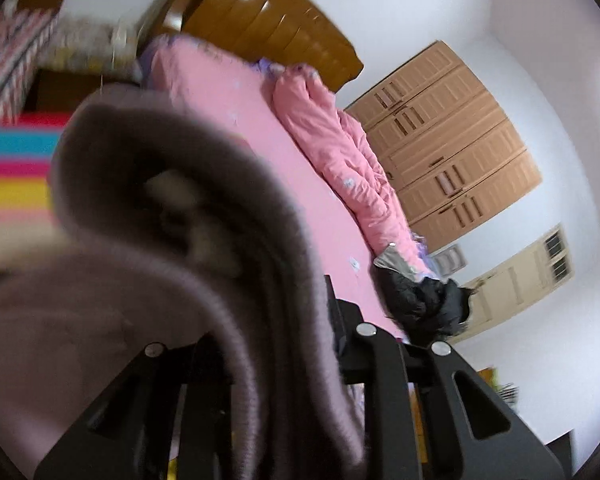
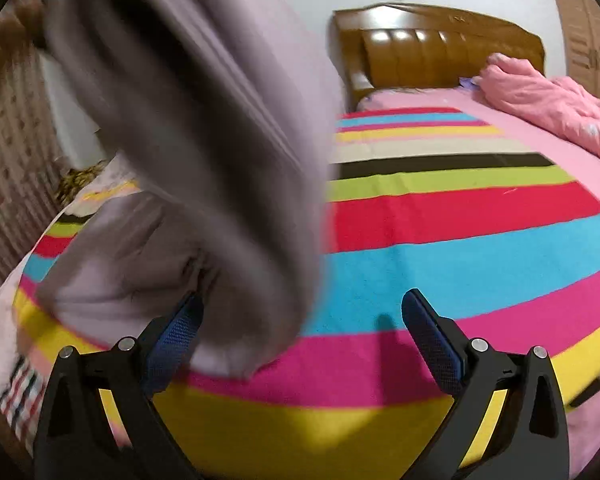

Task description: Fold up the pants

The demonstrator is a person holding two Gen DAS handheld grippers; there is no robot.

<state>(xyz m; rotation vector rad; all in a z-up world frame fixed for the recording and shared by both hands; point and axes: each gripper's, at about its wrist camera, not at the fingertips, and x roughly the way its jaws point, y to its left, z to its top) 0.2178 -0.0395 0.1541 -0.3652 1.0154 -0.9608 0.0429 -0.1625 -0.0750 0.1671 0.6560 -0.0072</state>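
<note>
The left hand-held gripper (image 1: pixel 276 344) is clamped on the purple pants (image 1: pixel 172 208), and the right hand-held gripper (image 2: pixel 300 336) is wide apart over the striped blanket (image 2: pixel 460 240)

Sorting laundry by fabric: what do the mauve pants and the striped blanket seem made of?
The pants look like soft, matte knit or fleece with a ribbed edge, though blur leaves this uncertain. The striped blanket looks like flat, matte woven or knitted cloth, perhaps cotton or acrylic, with a fine surface texture.
</note>
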